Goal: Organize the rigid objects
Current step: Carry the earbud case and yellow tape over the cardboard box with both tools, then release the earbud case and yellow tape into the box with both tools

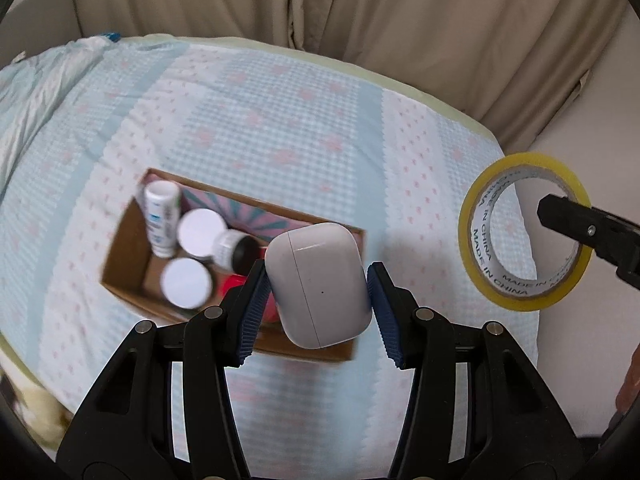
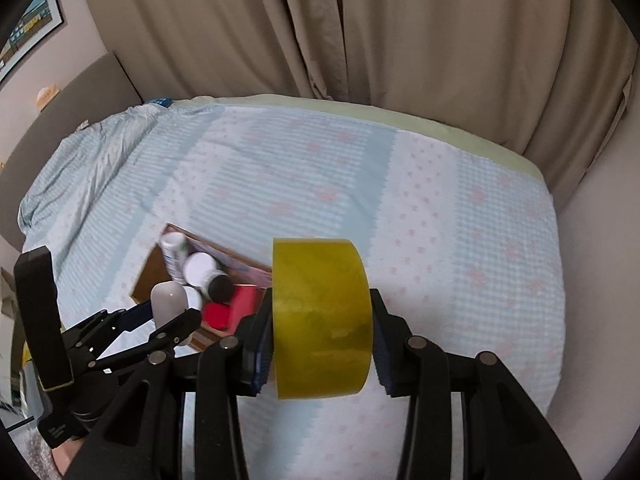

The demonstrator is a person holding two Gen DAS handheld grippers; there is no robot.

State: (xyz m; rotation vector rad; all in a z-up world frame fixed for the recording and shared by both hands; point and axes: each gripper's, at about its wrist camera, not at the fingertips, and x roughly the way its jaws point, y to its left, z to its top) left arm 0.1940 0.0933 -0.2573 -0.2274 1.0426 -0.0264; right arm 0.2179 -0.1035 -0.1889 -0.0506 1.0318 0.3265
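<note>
Left wrist view shows the left hand-held gripper [image 1: 316,292] pinching a smooth, slippery earbud case [image 1: 318,284] by its flanks above the cardboard box [image 1: 124,248] mid-bed, while the right hand-held gripper [image 2: 323,320] clamps a stiff, light tape roll [image 2: 322,318] across its faces.

Soft even indoor light, fisheye-bent edges – dark corners, box contents blurred

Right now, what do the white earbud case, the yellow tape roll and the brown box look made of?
The white rounded earbud case looks like glossy hard plastic: smooth shell, sharp highlight, thin lid seam. The yellow tape roll looks like translucent plastic film, shiny, wound on a white core, probably card, printed "MADE IN CHINA". The brown open box looks like matte cardboard, with thin raw-brown walls.
</note>
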